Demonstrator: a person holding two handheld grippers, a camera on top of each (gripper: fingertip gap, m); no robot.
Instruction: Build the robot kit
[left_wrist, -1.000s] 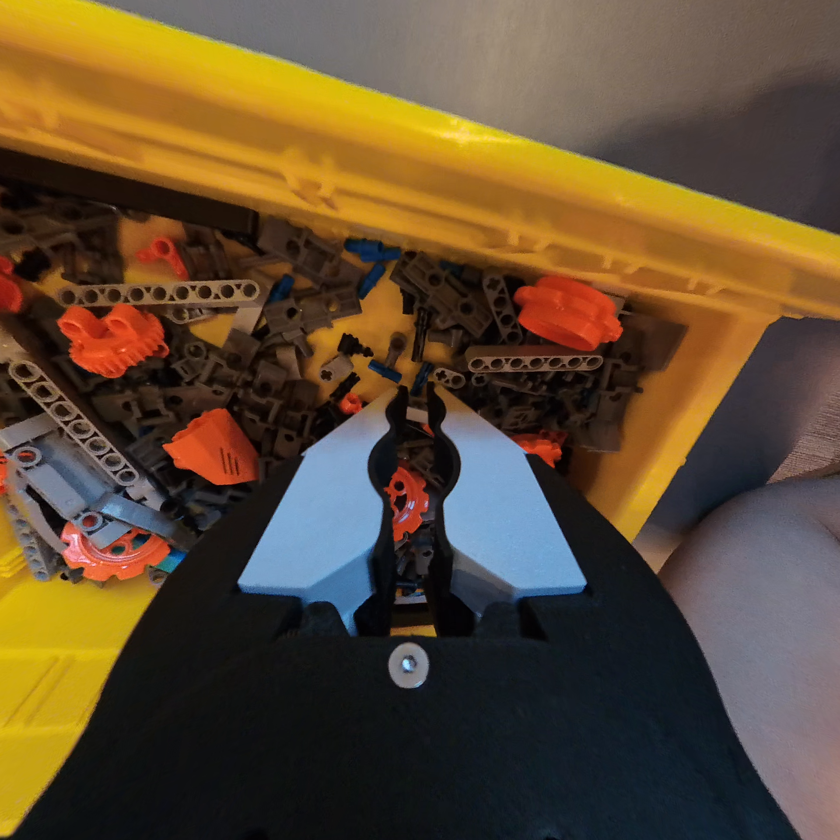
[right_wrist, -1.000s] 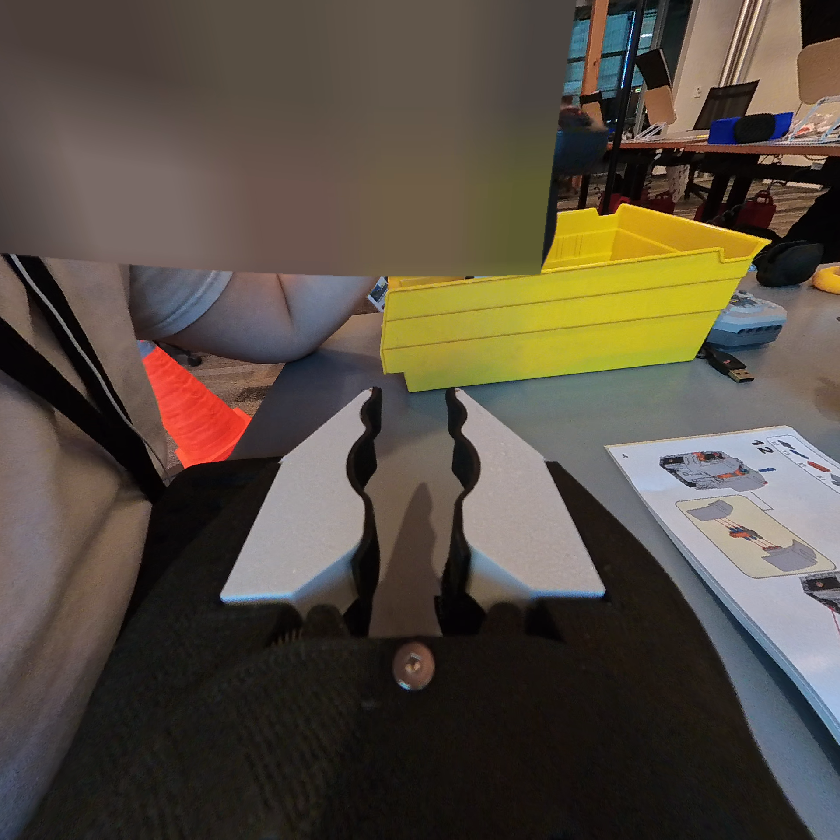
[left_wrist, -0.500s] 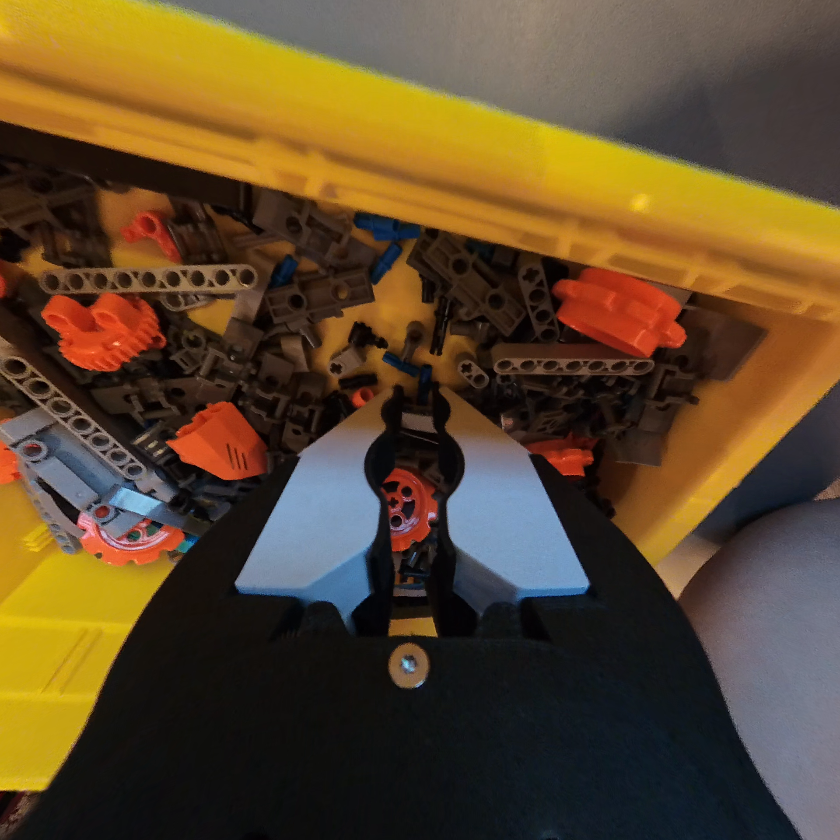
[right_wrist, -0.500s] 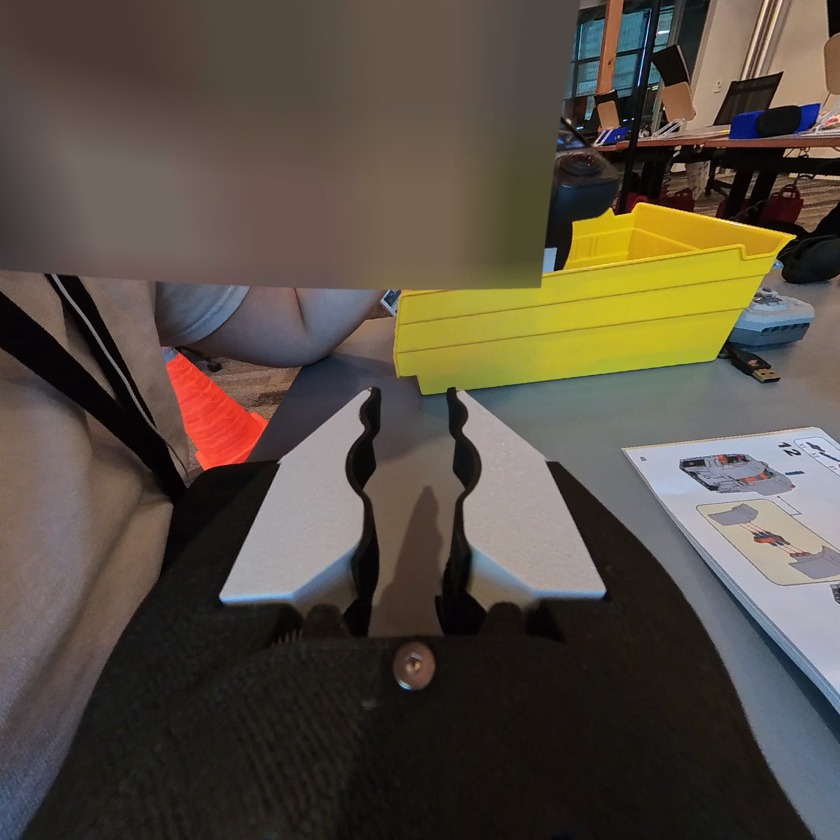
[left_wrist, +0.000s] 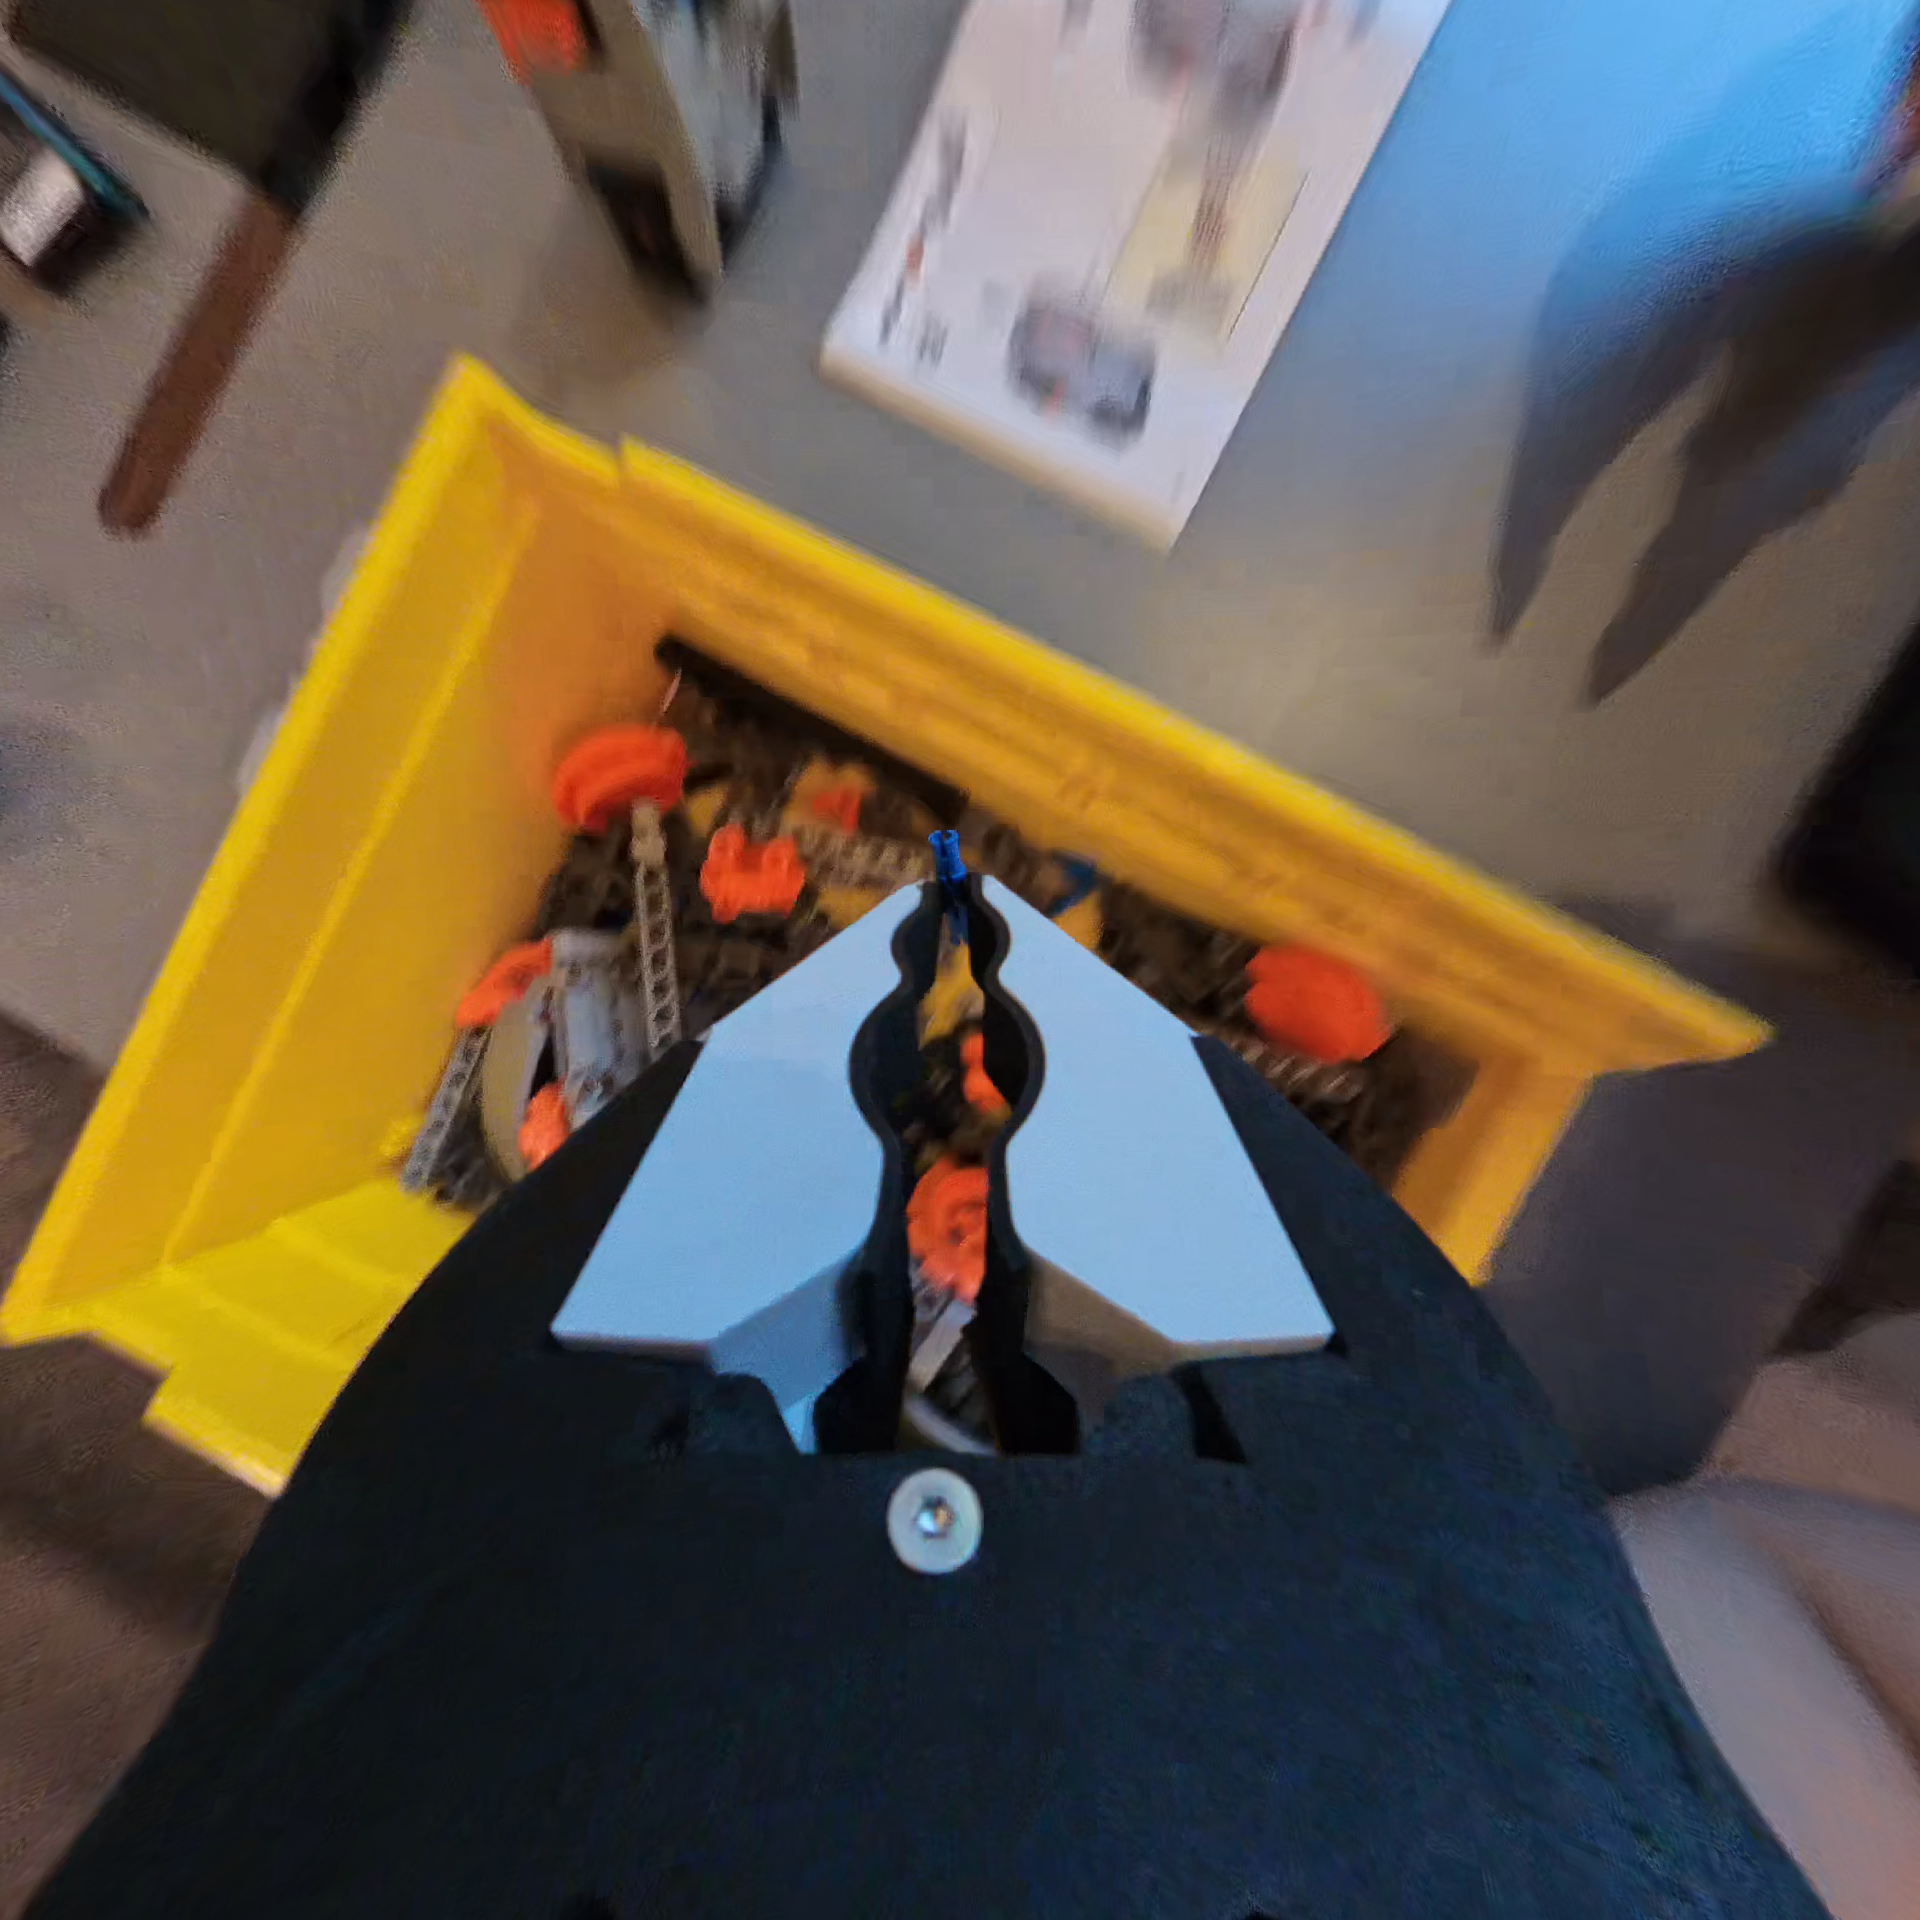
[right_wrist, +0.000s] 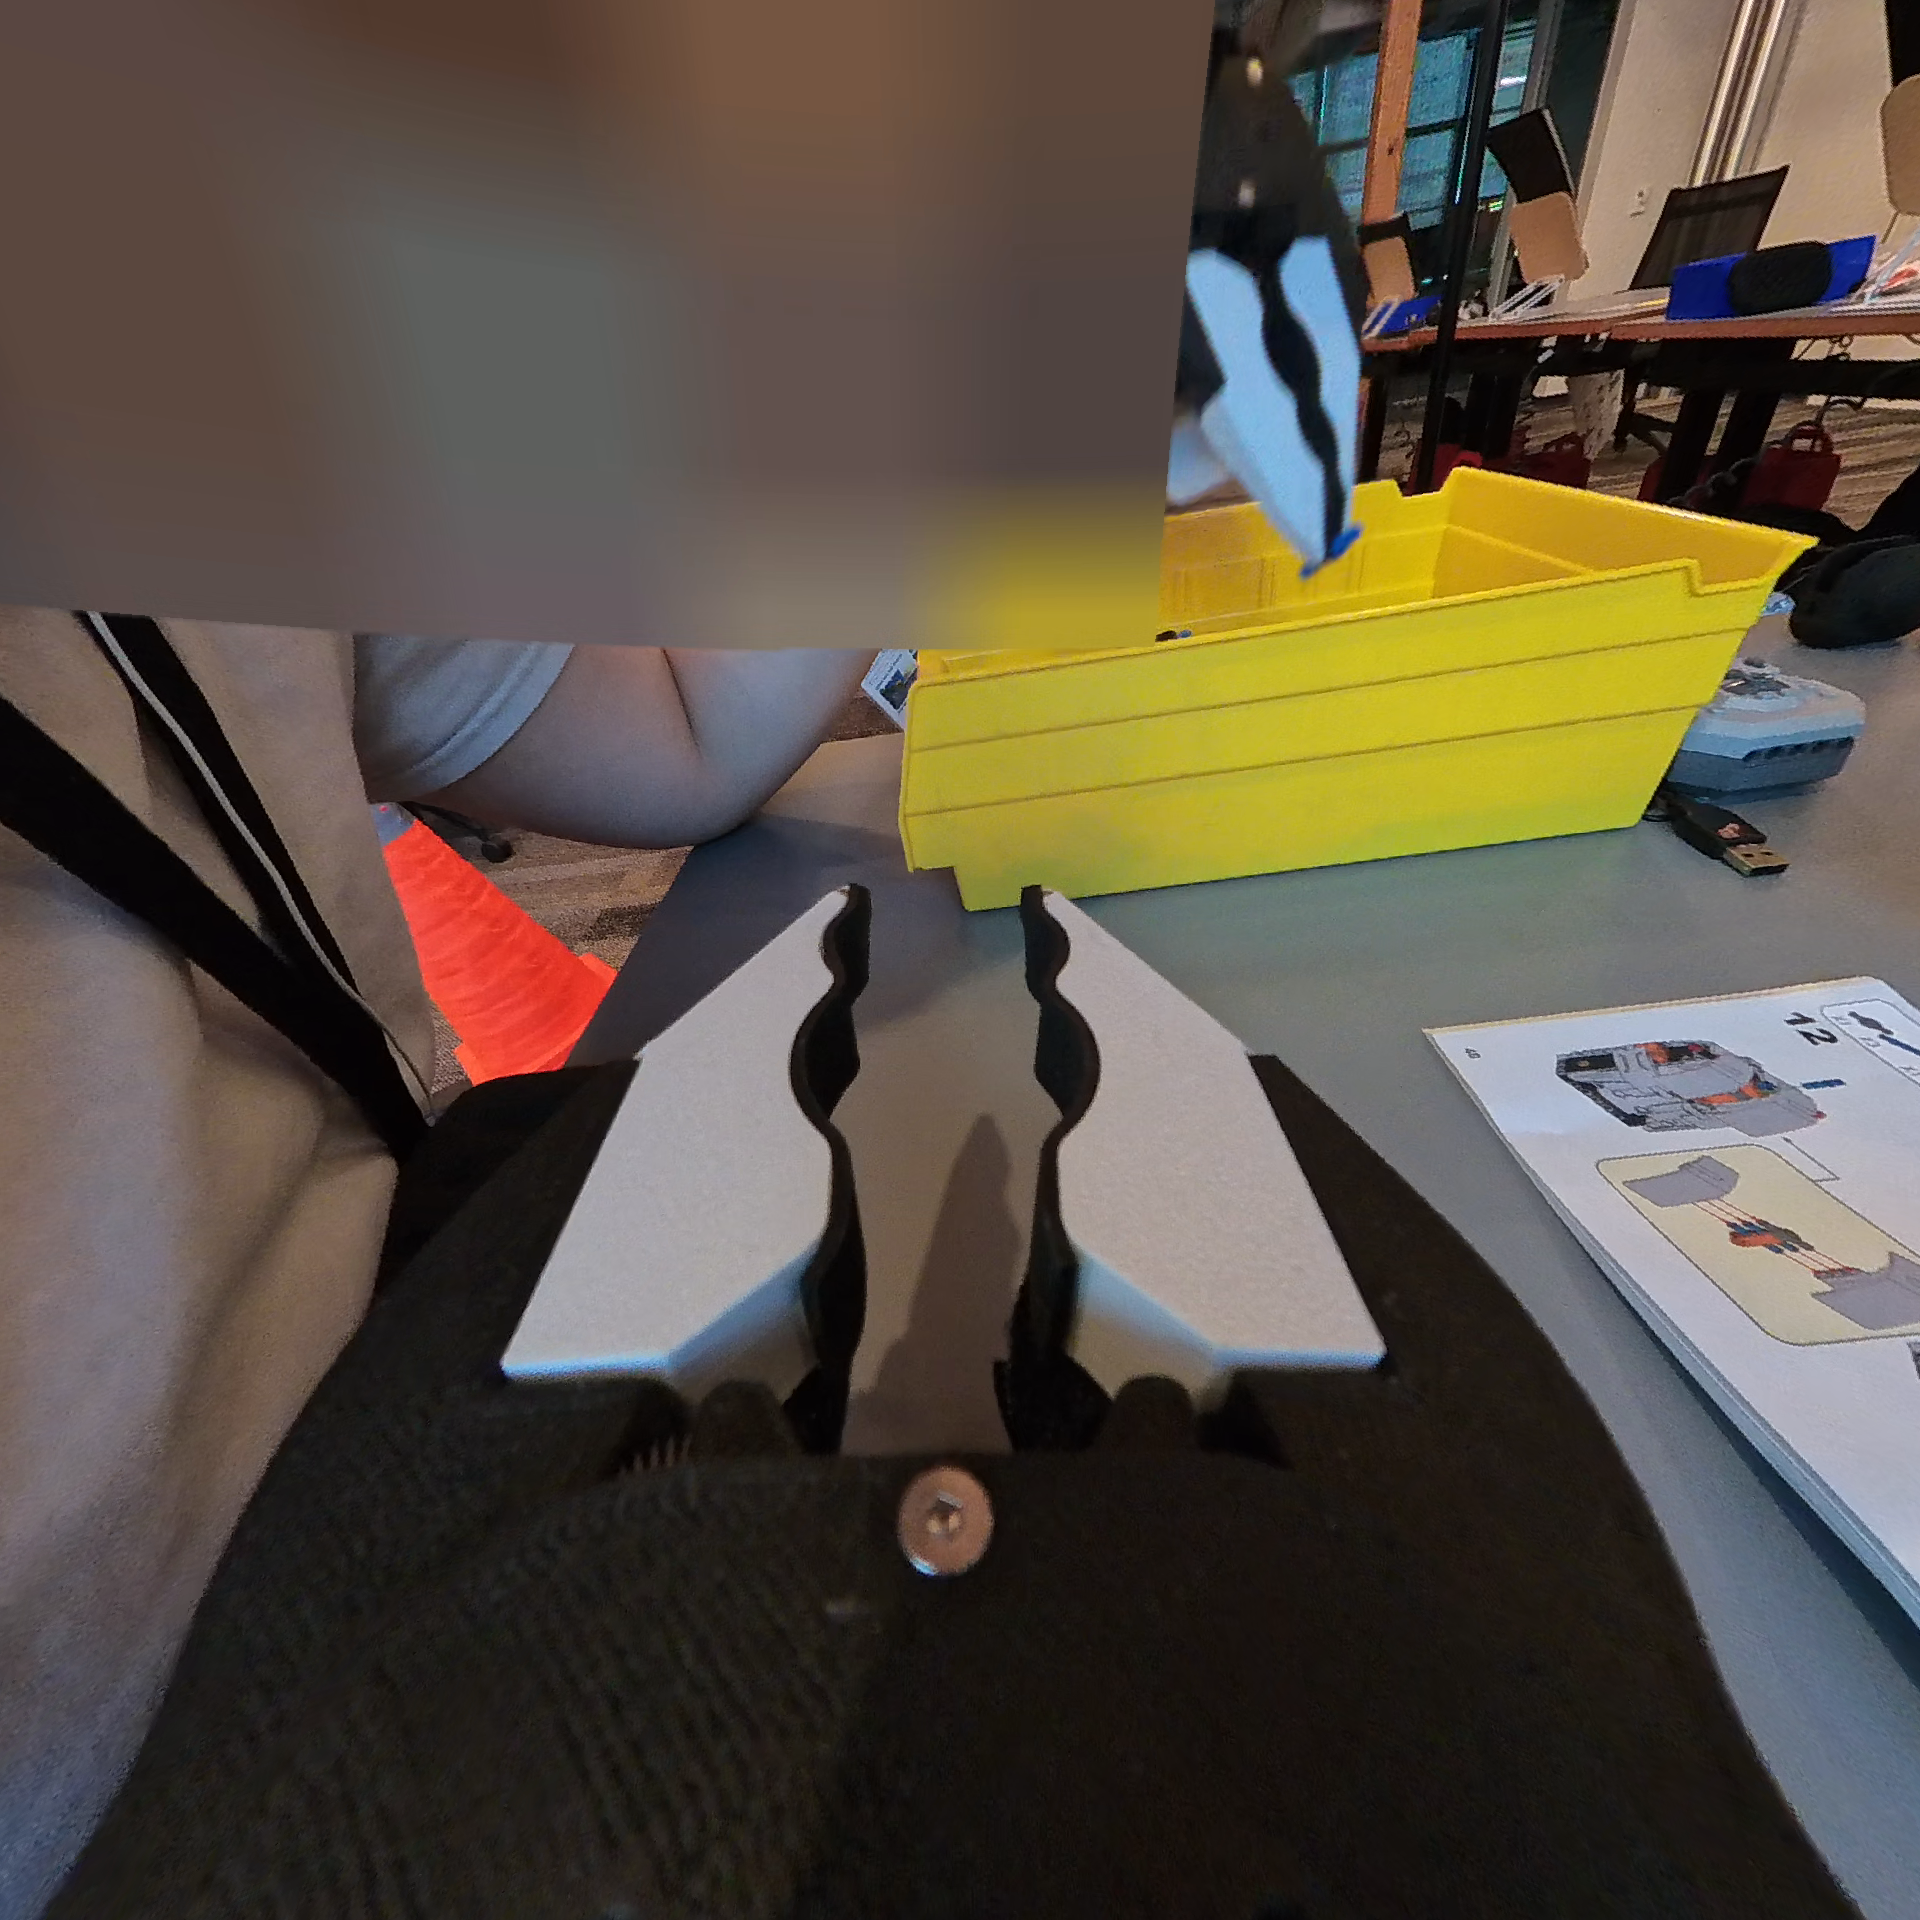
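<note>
My left gripper (left_wrist: 950, 891) is shut on a small blue pin (left_wrist: 945, 854) at its tips and hangs above the yellow bin (left_wrist: 353, 831), which holds many grey, black and orange building parts (left_wrist: 748, 871). In the right wrist view the left gripper (right_wrist: 1322, 540) shows above the yellow bin (right_wrist: 1299, 769) with the blue pin (right_wrist: 1335, 548) at its tips. My right gripper (right_wrist: 940, 904) is open and empty, low over the grey table (right_wrist: 1299, 977) just in front of the bin.
An open instruction booklet (right_wrist: 1714, 1174) lies on the table to the right; it also shows blurred in the left wrist view (left_wrist: 1122, 239). A grey electronic block (right_wrist: 1766, 727) and a USB plug (right_wrist: 1725, 842) lie beside the bin. A person's arm (right_wrist: 623, 738) and an orange cone (right_wrist: 478, 956) are at the left. My hands' fingertips stand some 20 cm from each other. It is some 15 cm from my left tips to the grey electronic block (right_wrist: 1766, 727).
My left gripper has closed on a blue pin and risen out of the bin; the view is now much higher and blurred. The right gripper has stayed nearly still.
</note>
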